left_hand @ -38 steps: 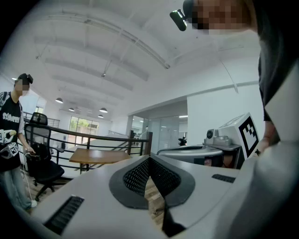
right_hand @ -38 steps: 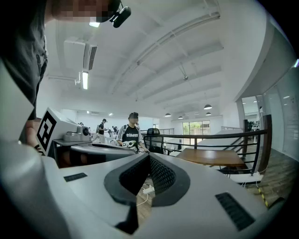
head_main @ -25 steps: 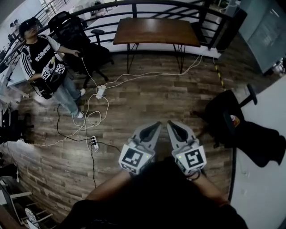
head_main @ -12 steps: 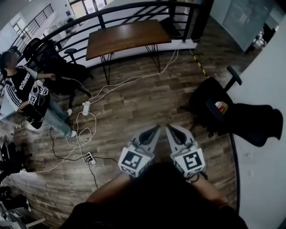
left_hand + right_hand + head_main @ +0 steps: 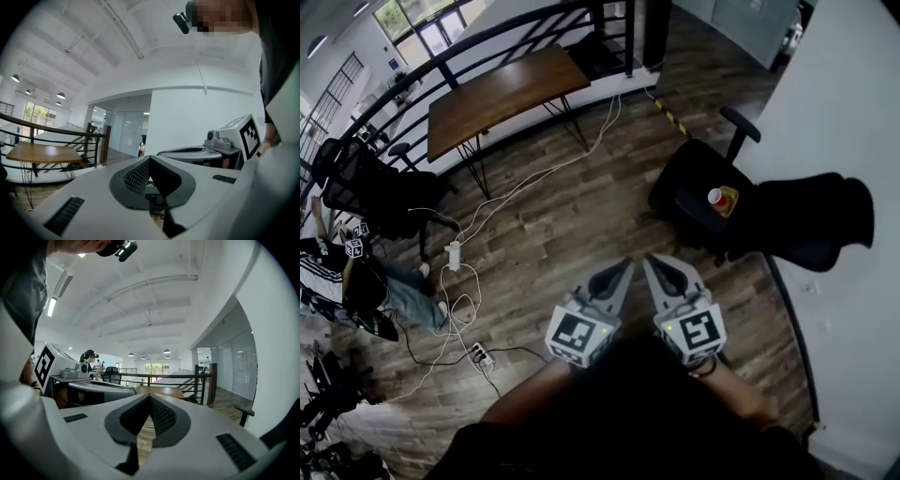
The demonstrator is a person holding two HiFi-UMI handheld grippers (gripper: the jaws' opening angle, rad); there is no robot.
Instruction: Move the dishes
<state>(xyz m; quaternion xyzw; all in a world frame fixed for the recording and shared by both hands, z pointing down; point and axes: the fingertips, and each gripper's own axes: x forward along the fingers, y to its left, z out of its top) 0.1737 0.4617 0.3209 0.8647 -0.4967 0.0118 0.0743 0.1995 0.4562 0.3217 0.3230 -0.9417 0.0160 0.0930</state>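
Table [image 5: 502, 98] shifted up-left, bystander [image 5: 358, 281] now edge-cropped; left gripper [image 5: 622, 269] and right gripper [image 5: 653, 265] jaws closed, empty.

The left gripper [image 5: 622, 269] and right gripper [image 5: 653, 265] have pale grey moulded shells that taper to a point at 12 o'clock. At each one's 6 o'clock end sits a white marker cube [image 5: 578, 335] printed with black squares; small green lights show on the right one's cube. Up close, the shells carry short dark ribbed slots [image 5: 64, 215], and the black pads [image 5: 138, 176] have a fine mesh texture. The person wears a black top [image 5: 628, 412] and a dark band [image 5: 710, 367] on the right wrist.
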